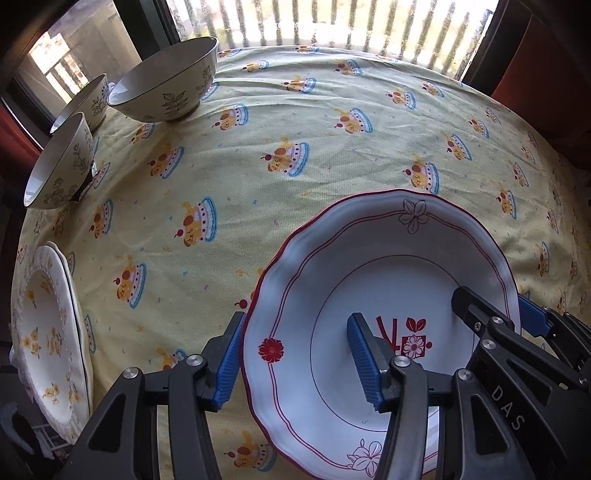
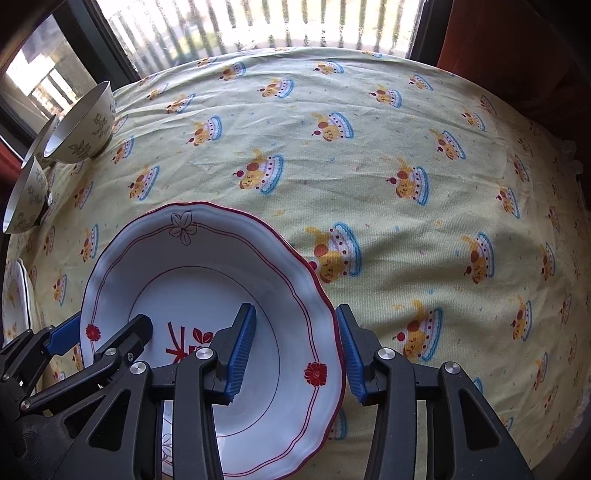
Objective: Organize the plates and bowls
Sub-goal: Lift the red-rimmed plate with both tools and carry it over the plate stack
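A white plate with a scalloped red rim (image 1: pixel 332 266) (image 2: pixel 207 258) lies on the tablecloth between both grippers. My left gripper (image 1: pixel 295 365) straddles its left rim, one blue pad just outside the edge and the other over the well. My right gripper (image 2: pixel 295 350) straddles the right rim the same way, and its outer pad sits close against the red edge. Neither pair of pads visibly presses on the rim. Each gripper shows in the other's view: the right gripper (image 1: pixel 498 314) and the left gripper (image 2: pixel 98 332). Three leaf-patterned bowls (image 1: pixel 166 81) (image 2: pixel 79 125) stand at the far left.
A yellow tablecloth (image 1: pixel 295 122) printed with cakes covers the round table. Stacked white plates with yellow flowers (image 1: pixel 48 332) (image 2: pixel 14 295) lie at the left edge. Behind the table are a window with railings (image 1: pixel 332 22) and dark red panels (image 2: pixel 517 44) on the right.
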Demonstrator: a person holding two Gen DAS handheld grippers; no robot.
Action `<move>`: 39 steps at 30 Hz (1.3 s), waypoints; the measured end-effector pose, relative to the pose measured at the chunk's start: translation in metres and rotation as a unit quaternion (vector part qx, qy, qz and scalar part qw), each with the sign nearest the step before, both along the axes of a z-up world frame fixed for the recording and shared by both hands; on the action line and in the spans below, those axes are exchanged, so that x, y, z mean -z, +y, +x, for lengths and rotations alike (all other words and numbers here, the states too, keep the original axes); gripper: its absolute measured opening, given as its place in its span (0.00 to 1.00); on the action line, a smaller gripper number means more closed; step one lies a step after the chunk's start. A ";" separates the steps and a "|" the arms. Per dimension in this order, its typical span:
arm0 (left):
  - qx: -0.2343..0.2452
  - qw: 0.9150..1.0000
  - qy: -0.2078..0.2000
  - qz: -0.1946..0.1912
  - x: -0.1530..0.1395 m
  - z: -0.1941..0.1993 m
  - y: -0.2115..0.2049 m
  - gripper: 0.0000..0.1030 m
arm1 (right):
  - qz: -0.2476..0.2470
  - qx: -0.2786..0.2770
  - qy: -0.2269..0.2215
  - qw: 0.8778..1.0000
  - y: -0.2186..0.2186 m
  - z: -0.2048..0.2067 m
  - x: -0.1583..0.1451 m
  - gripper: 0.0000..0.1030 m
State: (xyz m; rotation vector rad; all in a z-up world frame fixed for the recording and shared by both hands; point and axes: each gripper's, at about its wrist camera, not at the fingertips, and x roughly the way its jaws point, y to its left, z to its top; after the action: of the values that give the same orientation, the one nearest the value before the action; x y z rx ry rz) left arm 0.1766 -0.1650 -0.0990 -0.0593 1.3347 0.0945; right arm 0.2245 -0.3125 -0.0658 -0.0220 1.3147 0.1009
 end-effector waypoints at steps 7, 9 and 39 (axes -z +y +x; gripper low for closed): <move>-0.001 1.000 -0.007 -0.020 -0.016 -0.012 0.020 0.53 | -0.006 0.002 -0.018 1.000 0.011 -0.011 -0.018 0.47; 0.003 1.000 -0.011 -0.024 -0.022 -0.016 0.029 0.53 | -0.009 0.008 -0.024 1.000 0.017 -0.016 -0.024 0.47; 0.029 0.998 -0.051 -0.036 -0.067 -0.043 0.194 0.53 | -0.015 0.034 -0.060 0.998 0.184 -0.058 -0.073 0.47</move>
State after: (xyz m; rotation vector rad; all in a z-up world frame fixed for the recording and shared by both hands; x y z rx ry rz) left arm 0.1333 0.0294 -0.0319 -0.0847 1.2366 -0.0048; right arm 0.1667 -0.1287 0.0072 -0.0099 1.1965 0.0216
